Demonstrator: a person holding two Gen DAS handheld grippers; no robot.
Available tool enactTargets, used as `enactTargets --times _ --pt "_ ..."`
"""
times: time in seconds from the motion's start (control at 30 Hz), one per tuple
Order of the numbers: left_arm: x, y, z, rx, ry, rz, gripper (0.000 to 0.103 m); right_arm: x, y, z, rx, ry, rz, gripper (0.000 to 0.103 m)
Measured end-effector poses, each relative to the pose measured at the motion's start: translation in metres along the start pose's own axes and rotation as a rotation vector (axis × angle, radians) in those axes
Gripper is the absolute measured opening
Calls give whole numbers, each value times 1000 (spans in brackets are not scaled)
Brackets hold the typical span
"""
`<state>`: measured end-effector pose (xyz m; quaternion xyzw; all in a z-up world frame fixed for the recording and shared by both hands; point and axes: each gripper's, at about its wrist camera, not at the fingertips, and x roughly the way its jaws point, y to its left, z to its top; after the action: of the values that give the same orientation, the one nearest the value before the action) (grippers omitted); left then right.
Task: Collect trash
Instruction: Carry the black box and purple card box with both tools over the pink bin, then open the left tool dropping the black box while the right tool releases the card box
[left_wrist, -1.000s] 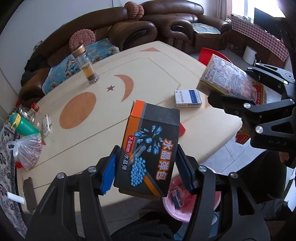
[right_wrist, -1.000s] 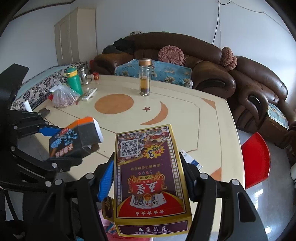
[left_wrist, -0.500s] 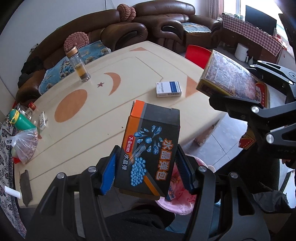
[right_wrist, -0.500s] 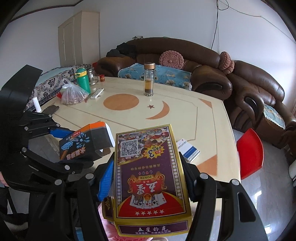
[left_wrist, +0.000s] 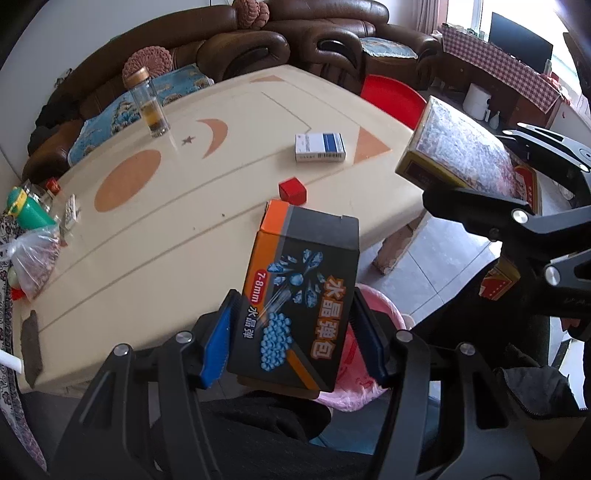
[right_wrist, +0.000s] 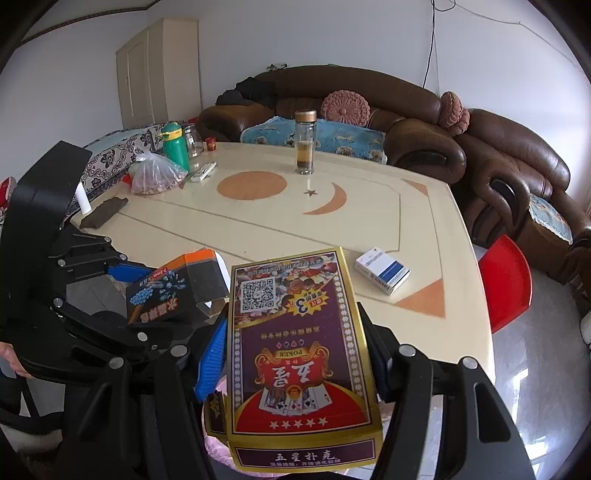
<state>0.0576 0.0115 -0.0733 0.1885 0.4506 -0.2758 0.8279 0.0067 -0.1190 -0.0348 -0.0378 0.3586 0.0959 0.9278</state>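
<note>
Left gripper (left_wrist: 295, 332) clamps the black-and-orange box (left_wrist: 301, 295), right gripper (right_wrist: 295, 354) pinches the poker box (right_wrist: 299, 354); a pink-lined bin (left_wrist: 373, 325) beneath both jaws suggests each is poised for dropping

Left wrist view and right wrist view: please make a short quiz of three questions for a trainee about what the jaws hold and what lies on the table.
1. True or false: the left gripper holds a black box with an orange end.
2. What does the right gripper hold? A) a glass bottle B) a poker box C) a green bottle
3. Fill in: on the table, near the small red cube, lies a white and ____ pack.

Key: 1 true; 2 B; 3 blue
</note>
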Motion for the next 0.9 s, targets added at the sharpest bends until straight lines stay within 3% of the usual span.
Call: enactTargets --times 0.63,0.9 --pt "72 -27 -43 28 140 -75 59 65 2 -75 71 191 48 61" --pt "124 -35 -61 26 239 -113 50 103 -6 -104 101 281 56 61"
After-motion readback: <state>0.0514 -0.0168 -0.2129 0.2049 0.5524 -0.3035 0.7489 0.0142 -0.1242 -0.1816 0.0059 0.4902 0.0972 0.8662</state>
